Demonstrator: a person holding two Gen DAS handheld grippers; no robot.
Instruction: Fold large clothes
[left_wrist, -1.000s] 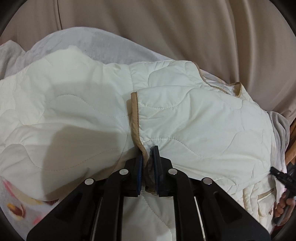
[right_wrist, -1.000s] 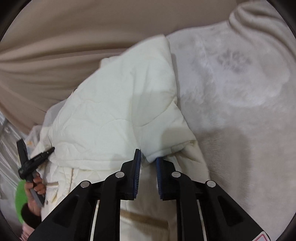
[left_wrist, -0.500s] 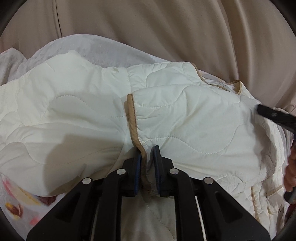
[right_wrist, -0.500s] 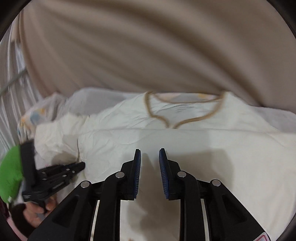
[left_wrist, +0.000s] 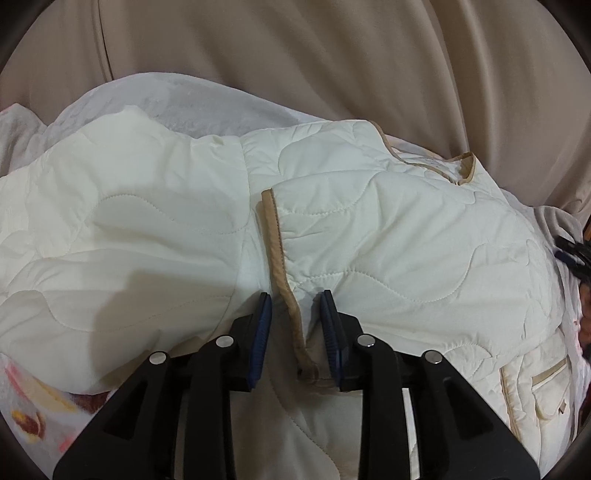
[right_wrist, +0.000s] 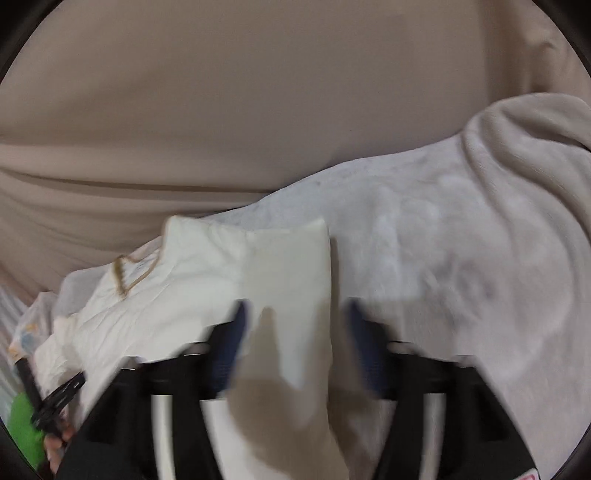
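Here the cream quilted jacket with tan binding (left_wrist: 369, 236) lies spread over a pale grey fleece blanket (left_wrist: 177, 99), which covers a beige upholstered sofa (left_wrist: 295, 55). In the left wrist view the left gripper (left_wrist: 295, 310) has its blue-padded fingers (left_wrist: 261, 325) parted, one on each side of the jacket's tan-bound front edge (left_wrist: 275, 251); the edge stands loose in the gap and neither pad presses on it. This view alone shows the wavy quilting stitches, a tan-trimmed patch pocket (left_wrist: 546, 391) at lower right and a printed floral cloth (left_wrist: 26, 413) under the jacket at lower left.

The right wrist view shows instead a plain folded sleeve or panel (right_wrist: 288, 295) of the jacket running up between the fingers of the right gripper (right_wrist: 295, 332), whose jaws are spread wide (the frame is badly motion-blurred, so whether either pad touches the fabric cannot be told). It also shows the tan V-neckline (right_wrist: 129, 273) at left and a broad stretch of the blanket at right.

At the right edge of the left view only the dark tips of the other gripper show, cut off by the fisheye rim. In the right view the left gripper appears small at lower left, beside a green object (right_wrist: 20, 428) too cropped to identify.
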